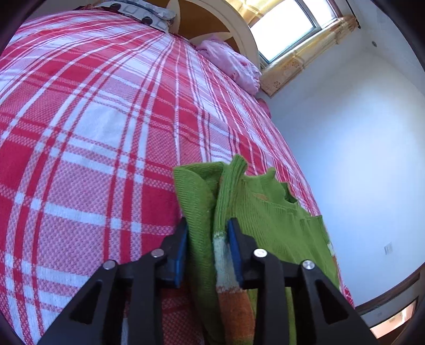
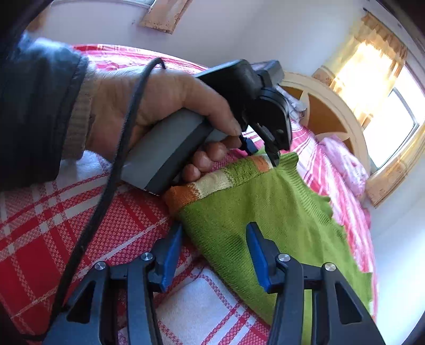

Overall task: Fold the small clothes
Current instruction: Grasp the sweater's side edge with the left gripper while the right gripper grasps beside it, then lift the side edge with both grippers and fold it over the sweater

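A small green knit sweater (image 1: 268, 212) with an orange and cream striped cuff lies on the red and white plaid bedspread (image 1: 93, 132). My left gripper (image 1: 208, 228) is shut on a bunched sleeve of the sweater, cloth pinched between its blue pads. In the right wrist view the sweater (image 2: 252, 207) spreads ahead, with the left gripper (image 2: 261, 154) and the hand holding it gripping its striped edge. My right gripper (image 2: 213, 233) is open, its jaws straddling the sweater's near edge, one pad over the cloth and one over the bedspread.
A folded pink garment (image 1: 231, 63) lies near the curved wooden headboard (image 1: 233, 29). A patterned pillow (image 1: 140, 10) sits at the bed's head. A window (image 1: 289, 26) and white wall lie beyond the bed's right edge. A black cable (image 2: 106, 185) trails from the left gripper.
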Motion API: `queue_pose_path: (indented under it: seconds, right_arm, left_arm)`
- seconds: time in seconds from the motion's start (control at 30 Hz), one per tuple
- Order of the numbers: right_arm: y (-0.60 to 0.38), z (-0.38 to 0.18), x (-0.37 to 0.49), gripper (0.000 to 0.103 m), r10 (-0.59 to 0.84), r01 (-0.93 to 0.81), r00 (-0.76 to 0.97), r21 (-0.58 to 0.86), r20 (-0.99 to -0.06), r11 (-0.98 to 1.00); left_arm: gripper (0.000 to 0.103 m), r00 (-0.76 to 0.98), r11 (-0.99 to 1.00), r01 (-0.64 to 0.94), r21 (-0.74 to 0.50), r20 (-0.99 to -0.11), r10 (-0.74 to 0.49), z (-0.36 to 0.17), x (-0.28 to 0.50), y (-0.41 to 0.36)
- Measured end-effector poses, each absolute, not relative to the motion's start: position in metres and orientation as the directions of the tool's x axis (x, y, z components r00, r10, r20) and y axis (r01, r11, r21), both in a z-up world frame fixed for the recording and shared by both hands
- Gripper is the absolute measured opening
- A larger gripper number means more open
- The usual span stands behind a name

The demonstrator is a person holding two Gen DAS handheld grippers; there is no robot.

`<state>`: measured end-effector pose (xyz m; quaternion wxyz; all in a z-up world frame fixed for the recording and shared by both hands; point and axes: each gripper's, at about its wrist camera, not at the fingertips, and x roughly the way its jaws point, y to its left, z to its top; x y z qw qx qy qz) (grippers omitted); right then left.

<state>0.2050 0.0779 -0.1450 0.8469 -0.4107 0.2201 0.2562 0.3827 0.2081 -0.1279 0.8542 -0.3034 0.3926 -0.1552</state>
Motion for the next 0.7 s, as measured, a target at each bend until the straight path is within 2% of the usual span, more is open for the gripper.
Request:
queue_pose_path:
  seconds: [0.03,0.07,0.1,0.13,0.17,0.47,0.7]
  right_arm:
    - [0.079,-0.146,0.203,0.049,0.252,-0.610,0.777,-0.593,-0.577,0.525]
    - [0.080,-0.146,0.203,0.042,0.260,-0.620,0.770,-0.589,-0.582,0.518]
    - [0.081,-0.147,0.201,0.025,0.271,-0.637,0.758,-0.581,-0.594,0.507]
    - [0.081,-0.147,0.200,0.015,0.273,-0.641,0.755,-0.582,-0.597,0.501]
    - [0.081,-0.146,0.199,0.008,0.272,-0.637,0.758,-0.583,-0.592,0.504]
    - [0.050,-0.115,0.208,0.007,0.395,-0.677,0.711,-0.413,-0.581,0.609]
    - [0.004,-0.075,0.218,0.006,0.514,-0.689,0.673,-0.199,-0.532,0.697]
  left_arm:
    - [0.033,0.643,0.777,0.035,-0.628,-0.581,-0.499,-0.127,0.383,0.206]
    - [0.028,0.643,0.784,0.044,-0.619,-0.583,-0.497,-0.126,0.383,0.203]
    - [0.021,0.644,0.782,0.044,-0.622,-0.581,-0.498,-0.126,0.383,0.203]
    - [0.012,0.642,0.769,0.050,-0.637,-0.570,-0.513,-0.127,0.384,0.203]
    - [0.012,0.645,0.759,0.051,-0.649,-0.559,-0.521,-0.128,0.383,0.205]
    - [0.011,0.657,0.635,0.026,-0.772,-0.466,-0.593,-0.128,0.379,0.219]
    - [0.011,0.676,0.555,0.045,-0.830,-0.384,-0.629,-0.112,0.372,0.221]
